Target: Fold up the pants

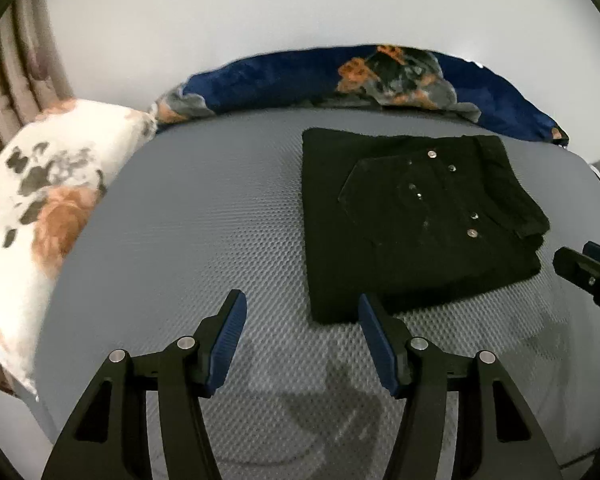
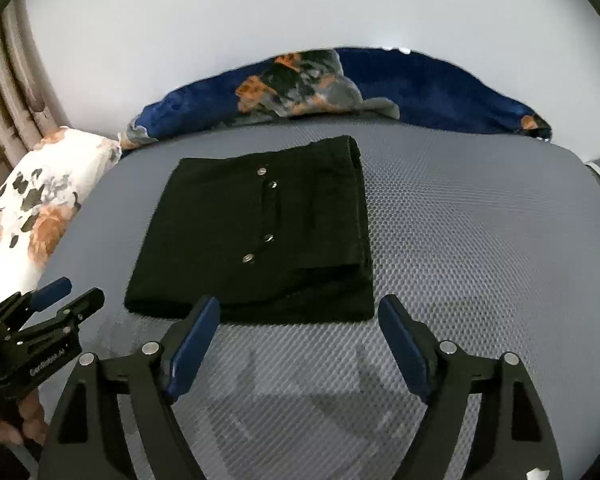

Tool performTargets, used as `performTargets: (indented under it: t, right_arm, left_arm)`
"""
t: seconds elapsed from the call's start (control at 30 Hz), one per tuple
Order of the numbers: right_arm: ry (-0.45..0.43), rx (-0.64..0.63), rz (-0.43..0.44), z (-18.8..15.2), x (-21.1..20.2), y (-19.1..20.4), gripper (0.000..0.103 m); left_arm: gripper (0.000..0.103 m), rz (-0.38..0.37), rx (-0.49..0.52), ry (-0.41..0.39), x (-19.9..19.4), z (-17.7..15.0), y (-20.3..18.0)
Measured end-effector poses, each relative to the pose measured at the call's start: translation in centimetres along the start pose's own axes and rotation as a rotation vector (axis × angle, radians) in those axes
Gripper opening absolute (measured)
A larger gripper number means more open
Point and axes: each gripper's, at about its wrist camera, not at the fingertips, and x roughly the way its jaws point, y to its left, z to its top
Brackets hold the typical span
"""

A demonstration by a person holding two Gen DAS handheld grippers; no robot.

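Black pants [image 1: 412,224] lie folded into a flat square on the grey textured bed surface [image 1: 204,216], back pocket and several metal rivets facing up. They also show in the right wrist view [image 2: 256,236]. My left gripper [image 1: 302,320] is open and empty, just in front of the pants' near left corner. My right gripper [image 2: 300,316] is open and empty, just short of the pants' near edge. The right gripper shows at the right edge of the left wrist view [image 1: 592,268]. The left gripper shows at the lower left of the right wrist view [image 2: 60,300].
A white pillow with orange and grey flowers [image 1: 40,208] lies at the left. A dark blue flowered blanket [image 1: 380,76] is bunched along the far edge against the white wall. A curtain [image 1: 20,60] hangs at the far left.
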Motion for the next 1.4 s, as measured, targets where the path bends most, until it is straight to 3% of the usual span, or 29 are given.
performTargets:
  t: [0.5,1.4]
  right_arm:
    - [-0.038,-0.051,0.009,-3.2,-2.4,3.6,0.087]
    - [-0.006,-0.021,0.016,-4.4,-2.1,3.8,0.087]
  left_arm:
    - [0.06,0.011,-0.036,-0.025,-3.7,-2.8,0.1]
    - [0.06,0.005,-0.038,-0.033,-4.4,-3.3,0.0]
